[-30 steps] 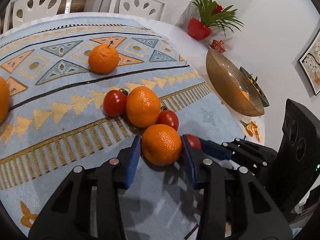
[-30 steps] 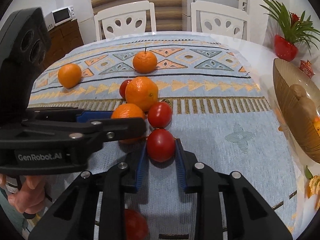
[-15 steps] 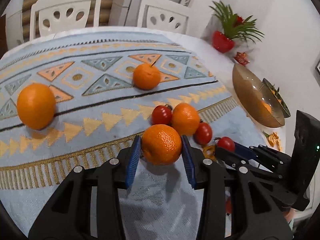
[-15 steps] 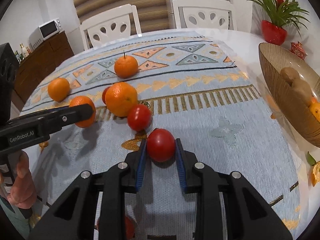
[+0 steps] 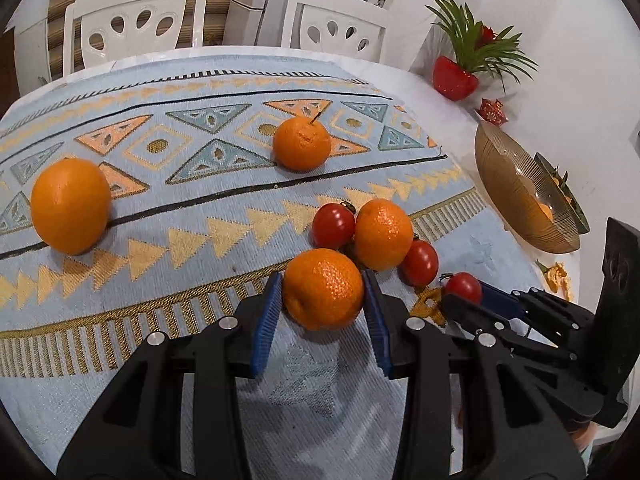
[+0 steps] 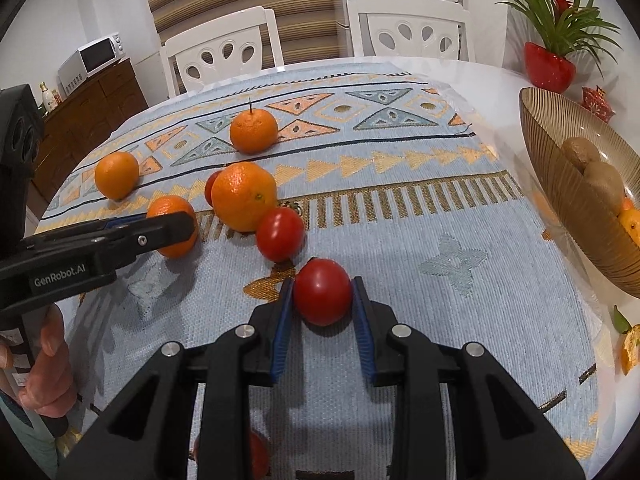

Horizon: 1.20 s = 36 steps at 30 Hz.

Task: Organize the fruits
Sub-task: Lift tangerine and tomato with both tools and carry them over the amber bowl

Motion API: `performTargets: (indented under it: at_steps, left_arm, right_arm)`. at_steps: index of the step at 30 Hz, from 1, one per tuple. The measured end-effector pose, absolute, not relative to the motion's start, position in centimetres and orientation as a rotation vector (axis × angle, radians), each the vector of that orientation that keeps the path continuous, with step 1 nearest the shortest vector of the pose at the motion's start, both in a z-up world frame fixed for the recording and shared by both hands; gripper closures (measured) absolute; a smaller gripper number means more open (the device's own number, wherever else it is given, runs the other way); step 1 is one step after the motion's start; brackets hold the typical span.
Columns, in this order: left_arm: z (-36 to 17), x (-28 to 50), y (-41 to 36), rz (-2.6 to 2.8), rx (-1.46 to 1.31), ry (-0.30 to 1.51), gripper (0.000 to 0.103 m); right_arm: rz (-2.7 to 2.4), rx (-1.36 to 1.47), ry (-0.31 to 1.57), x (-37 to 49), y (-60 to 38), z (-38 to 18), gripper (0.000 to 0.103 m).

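Note:
My left gripper [image 5: 323, 294] is shut on an orange [image 5: 324, 288], held just above the patterned cloth. My right gripper [image 6: 322, 298] is shut on a red tomato [image 6: 322, 291]; the same tomato [image 5: 464, 287] shows at the right of the left wrist view. Loose on the cloth lie a large orange [image 6: 244, 195], a stemmed orange [image 6: 253, 130], another orange [image 6: 116, 174] at far left, and two tomatoes [image 5: 333, 226] [image 5: 420, 262] touching the large orange. A ribbed amber bowl [image 6: 568, 216] at the right holds kiwis [image 6: 592, 164] and an orange.
A red vase with a green plant [image 6: 548, 66] stands at the table's far right corner. Orange peel [image 6: 628, 346] lies by the bowl. Two white chairs [image 6: 224, 50] stand behind the table. A hand [image 6: 44, 360] grips the left tool. Another tomato [image 6: 256, 454] lies under my right gripper.
Both grippers have pulled back and lifted a little with their fruit, the orange and the tomato now farther from the cluster. The fruit on the cloth has not moved.

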<state>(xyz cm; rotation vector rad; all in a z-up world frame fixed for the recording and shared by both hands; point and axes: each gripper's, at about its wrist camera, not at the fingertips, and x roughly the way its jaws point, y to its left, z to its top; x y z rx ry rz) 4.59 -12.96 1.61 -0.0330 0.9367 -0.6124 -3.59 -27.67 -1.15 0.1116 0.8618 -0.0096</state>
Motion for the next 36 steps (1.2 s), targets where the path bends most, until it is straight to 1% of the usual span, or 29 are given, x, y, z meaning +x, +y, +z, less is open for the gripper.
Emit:
performTargets:
  at_steps: [1,5,8,11,12,16,21,24,28,32,36]
  left_arm:
    - [1.6,4.5,-13.0,-0.609,-0.031,0.934,0.063]
    - [1.6,4.3,-13.1,-0.615,-0.043,0.923,0.063]
    - [2.2,3.7,-13.4,-0.620,-0.044,0.898,0.064]
    - [4.8,2.6,-14.1,-0.660,-0.030,0.854,0.064]
    - [6.4,1.9,-14.8,-0.685,-0.011,0.824,0.064]
    - [11.3,0.7,-18.2,-0.762,0.036,0.745,0.064]
    - [15.5,0.9,-25.0,-0.906,0.020,0.755,0.064]
    - [15.7,1.3,-29.5,-0.970,0.013,0.803,0.064]
    - [14.2,1.5,-34.6,-1.017,0.014,0.885,0.064]
    - [11.4,1.9,-38.5,-1.025,0.030,0.957,0.064]
    - [9.4,2.3,-40.5,-1.015,0.055,1.000,0.063]
  right_arm:
    - [-0.010,0.105,0.862,-3.6,-27.6,-1.2,0.075]
    - [-0.016,0.084,0.840,-3.8,-27.4,-0.9,0.076]
    - [-0.020,0.123,0.820,-4.4,-28.2,-0.3,0.076]
    - [-0.037,0.155,0.798,-5.7,-30.1,1.1,0.076]
    - [-0.056,0.153,0.778,-6.2,-30.8,1.9,0.076]
    - [-0.132,0.207,0.677,-9.0,-35.7,6.6,0.076]
    - [-0.267,0.286,0.616,-11.6,-42.5,10.7,0.076]
    - [-0.310,0.349,0.606,-12.7,-46.1,11.3,0.076]
    - [-0.356,0.417,0.630,-13.2,-49.8,10.3,0.076]
    - [-0.329,0.435,0.670,-12.4,-50.7,8.6,0.076]
    - [-0.314,0.439,0.705,-11.1,-50.7,7.1,0.076]
